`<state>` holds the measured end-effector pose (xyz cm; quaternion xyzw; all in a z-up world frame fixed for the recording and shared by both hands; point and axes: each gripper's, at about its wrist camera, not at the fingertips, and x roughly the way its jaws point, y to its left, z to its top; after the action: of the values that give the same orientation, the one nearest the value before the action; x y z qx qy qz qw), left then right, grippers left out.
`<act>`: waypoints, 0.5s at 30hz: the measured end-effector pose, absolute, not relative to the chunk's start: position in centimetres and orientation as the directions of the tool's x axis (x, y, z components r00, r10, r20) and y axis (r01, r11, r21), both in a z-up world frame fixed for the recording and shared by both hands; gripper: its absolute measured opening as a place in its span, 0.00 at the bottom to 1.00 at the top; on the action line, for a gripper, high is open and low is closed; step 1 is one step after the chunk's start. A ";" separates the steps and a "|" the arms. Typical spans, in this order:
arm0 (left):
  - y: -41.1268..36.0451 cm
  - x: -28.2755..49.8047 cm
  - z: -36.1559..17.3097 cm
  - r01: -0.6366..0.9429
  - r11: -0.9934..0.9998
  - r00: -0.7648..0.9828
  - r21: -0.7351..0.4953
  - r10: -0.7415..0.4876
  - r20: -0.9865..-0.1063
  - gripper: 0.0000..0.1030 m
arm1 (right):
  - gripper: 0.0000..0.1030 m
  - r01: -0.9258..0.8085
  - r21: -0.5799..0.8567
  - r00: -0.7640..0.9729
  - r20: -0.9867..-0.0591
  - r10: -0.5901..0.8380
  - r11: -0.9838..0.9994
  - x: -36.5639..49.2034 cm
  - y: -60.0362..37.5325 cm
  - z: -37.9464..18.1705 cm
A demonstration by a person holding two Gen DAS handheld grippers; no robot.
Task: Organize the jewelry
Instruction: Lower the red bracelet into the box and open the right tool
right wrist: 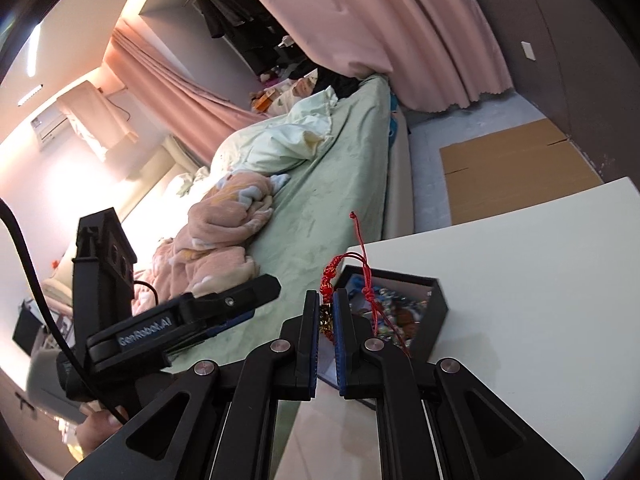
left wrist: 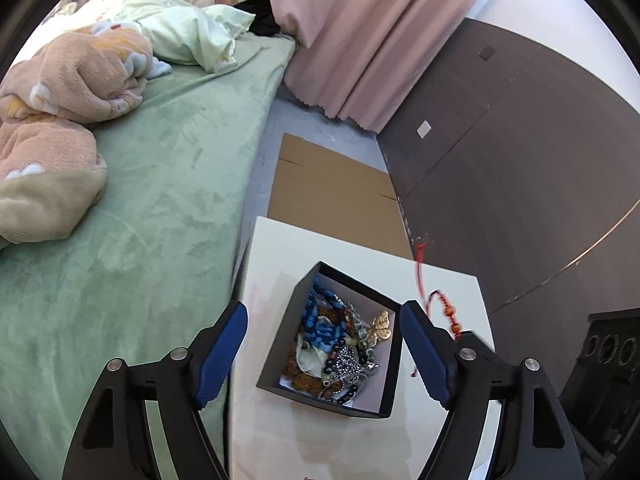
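An open black box [left wrist: 280, 344] stands on a white table [left wrist: 352, 444], filled with a tangle of jewelry [left wrist: 336, 344]: blue beads, a gold butterfly and dark beads. My left gripper [left wrist: 324, 308] hangs open above the box with nothing between its blue pads. My right gripper [right wrist: 326, 300] is shut on a red cord bracelet [right wrist: 330, 276] with a gold charm, held up at the near left corner of the box [right wrist: 438, 304]. The loose cord ends dangle over the box. In the left wrist view the bracelet [left wrist: 450, 312] shows just right of the box.
A bed with a green sheet [left wrist: 140, 200] and a bunched peach blanket [left wrist: 68, 80] runs along the table's left. Flat cardboard [left wrist: 332, 188] lies on the floor beyond the table. A pink curtain [left wrist: 360, 32] and dark panels [left wrist: 500, 152] close the far right side.
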<state>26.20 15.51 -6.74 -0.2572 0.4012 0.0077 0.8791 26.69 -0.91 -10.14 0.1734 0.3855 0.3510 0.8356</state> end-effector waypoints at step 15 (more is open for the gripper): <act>18.5 24.9 -6.3 -0.277 0.831 0.701 -0.483 -0.169 -0.693 0.77 | 0.47 -0.385 0.665 0.352 -0.536 0.768 0.640 27.6 -0.6 -12.3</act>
<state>24.94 18.45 -6.30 -0.2891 0.3852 0.0307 0.8758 27.62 -0.59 -12.25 0.2187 0.4381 0.3635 0.7925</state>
